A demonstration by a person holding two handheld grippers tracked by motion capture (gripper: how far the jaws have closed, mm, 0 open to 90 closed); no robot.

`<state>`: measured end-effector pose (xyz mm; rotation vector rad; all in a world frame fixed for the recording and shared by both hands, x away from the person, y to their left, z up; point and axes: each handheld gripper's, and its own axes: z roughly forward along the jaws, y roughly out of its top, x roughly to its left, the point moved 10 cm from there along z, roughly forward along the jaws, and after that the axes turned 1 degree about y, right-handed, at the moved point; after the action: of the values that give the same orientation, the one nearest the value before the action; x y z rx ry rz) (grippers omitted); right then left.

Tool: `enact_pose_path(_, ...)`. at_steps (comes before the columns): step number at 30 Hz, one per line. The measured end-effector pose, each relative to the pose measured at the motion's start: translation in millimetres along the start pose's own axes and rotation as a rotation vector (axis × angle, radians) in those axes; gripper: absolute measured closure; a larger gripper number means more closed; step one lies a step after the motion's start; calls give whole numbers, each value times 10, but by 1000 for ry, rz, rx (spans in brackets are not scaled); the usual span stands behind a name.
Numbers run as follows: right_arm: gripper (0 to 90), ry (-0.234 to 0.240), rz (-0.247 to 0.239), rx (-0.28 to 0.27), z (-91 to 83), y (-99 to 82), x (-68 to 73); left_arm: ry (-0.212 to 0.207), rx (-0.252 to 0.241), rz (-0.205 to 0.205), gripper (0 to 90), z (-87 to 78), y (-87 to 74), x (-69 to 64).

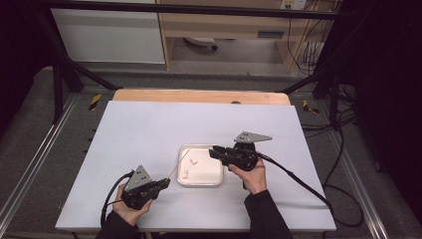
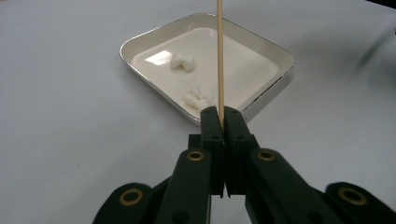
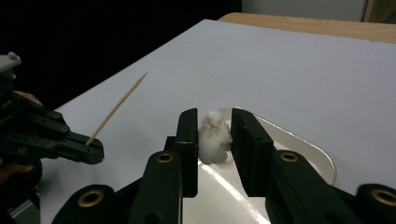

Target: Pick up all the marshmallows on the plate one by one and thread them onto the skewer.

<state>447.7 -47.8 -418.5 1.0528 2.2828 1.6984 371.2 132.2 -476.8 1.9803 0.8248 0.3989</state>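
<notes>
R gripper (image 3: 214, 140) pinches lumpy white marshmallow (image 3: 213, 136).

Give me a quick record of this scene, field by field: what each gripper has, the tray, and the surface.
left gripper: shut on a thin wooden skewer, which points toward the tray
right gripper: fingers around a white marshmallow, over the tray's edge
tray: white, square, rounded corners, in the middle of the board
in tray: two white pieces, apart from each other
surface: white board on a wooden table
</notes>
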Motion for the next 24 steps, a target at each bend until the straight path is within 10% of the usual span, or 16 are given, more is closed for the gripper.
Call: enact_pose_path(24, 742, 117, 133, -118, 152, 345, 236, -4, -15, 6, 888, 65, 30, -43)
